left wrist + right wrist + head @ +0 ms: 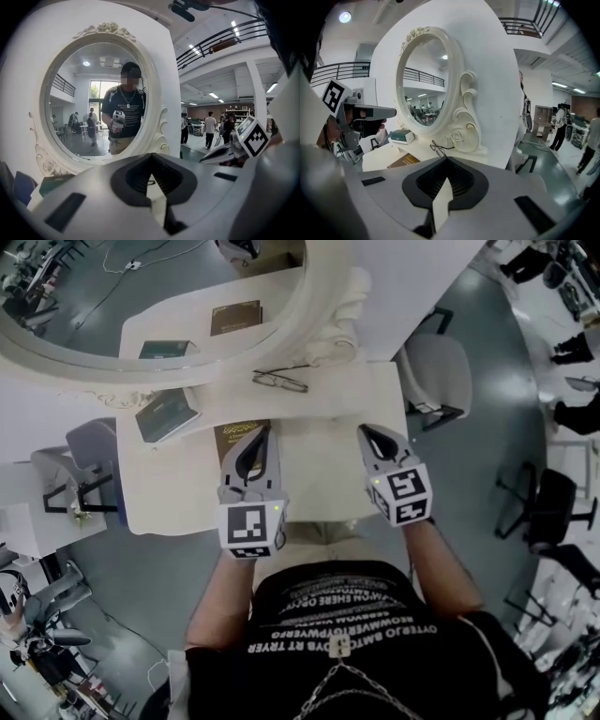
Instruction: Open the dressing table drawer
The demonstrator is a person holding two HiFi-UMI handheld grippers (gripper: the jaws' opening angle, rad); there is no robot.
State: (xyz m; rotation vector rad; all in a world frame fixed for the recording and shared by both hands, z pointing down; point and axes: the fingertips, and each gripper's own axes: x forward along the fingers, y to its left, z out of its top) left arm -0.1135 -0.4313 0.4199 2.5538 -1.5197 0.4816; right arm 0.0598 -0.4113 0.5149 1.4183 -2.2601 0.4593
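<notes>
White bench below oval mirror with carved white frame. Glasses lie near frame base. Green book at bench's left end; brown book beside it, partly under left gripper. Right gripper over bare bench top, well apart from left. Both point toward mirror, jaws together, nothing between. Mirror reflects both books. Grey chair right of bench.
</notes>
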